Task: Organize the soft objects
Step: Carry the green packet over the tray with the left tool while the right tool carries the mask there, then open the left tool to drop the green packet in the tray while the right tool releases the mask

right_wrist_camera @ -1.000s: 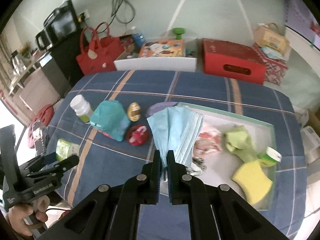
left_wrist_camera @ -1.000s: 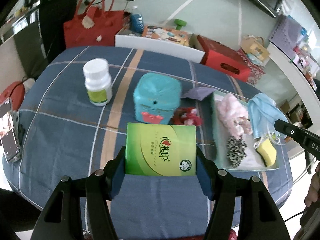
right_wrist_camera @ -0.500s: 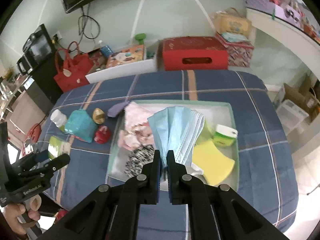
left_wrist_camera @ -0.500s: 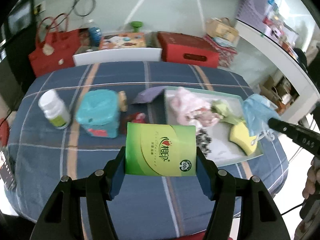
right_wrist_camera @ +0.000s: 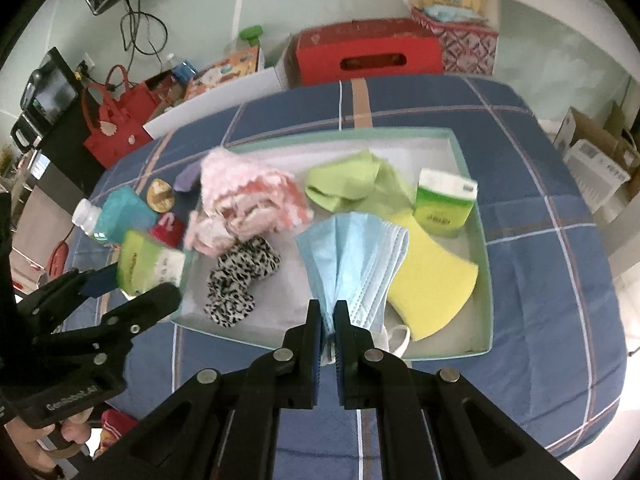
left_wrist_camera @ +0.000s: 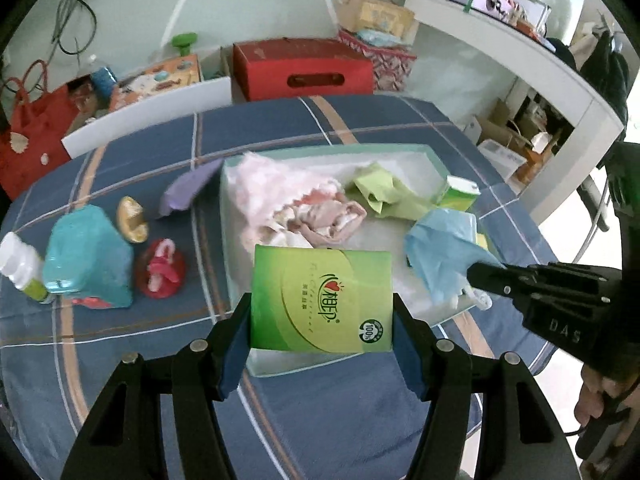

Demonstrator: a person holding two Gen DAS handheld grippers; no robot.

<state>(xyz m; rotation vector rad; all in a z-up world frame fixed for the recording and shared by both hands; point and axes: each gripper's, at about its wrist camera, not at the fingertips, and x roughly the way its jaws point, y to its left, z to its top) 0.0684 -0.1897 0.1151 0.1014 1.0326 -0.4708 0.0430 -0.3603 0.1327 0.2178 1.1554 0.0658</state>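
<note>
The green tissue pack (left_wrist_camera: 322, 300) is clamped by its two side edges between the blue pads of the left gripper (left_wrist_camera: 322, 320), held above the near left corner of the pale green tray (right_wrist_camera: 486, 300). The blue face masks (right_wrist_camera: 356, 256) are pinched at their lower edge by the right gripper (right_wrist_camera: 328, 328), whose jaws are nearly together; the masks fan upward over the tray's near middle, ear loops hanging below.

Tray contents: a pink frilled cloth (right_wrist_camera: 244, 196) at far left, a black-and-white spotted scrunchie (right_wrist_camera: 240, 276) in front of it, a crumpled light green cloth (right_wrist_camera: 352, 184) at far centre, a small green tissue packet (right_wrist_camera: 444, 204) standing upright at far right, and a yellow sponge (right_wrist_camera: 432, 280) beside the masks.

The tray rests on a worktop covered by a blue plaid cloth (left_wrist_camera: 340, 420). Left of the tray stand a teal container (left_wrist_camera: 86, 256), a white bottle (left_wrist_camera: 20, 264), a red round item (left_wrist_camera: 160, 276), a gold egg-shaped item (left_wrist_camera: 132, 220) and a purple piece (left_wrist_camera: 188, 192).
</note>
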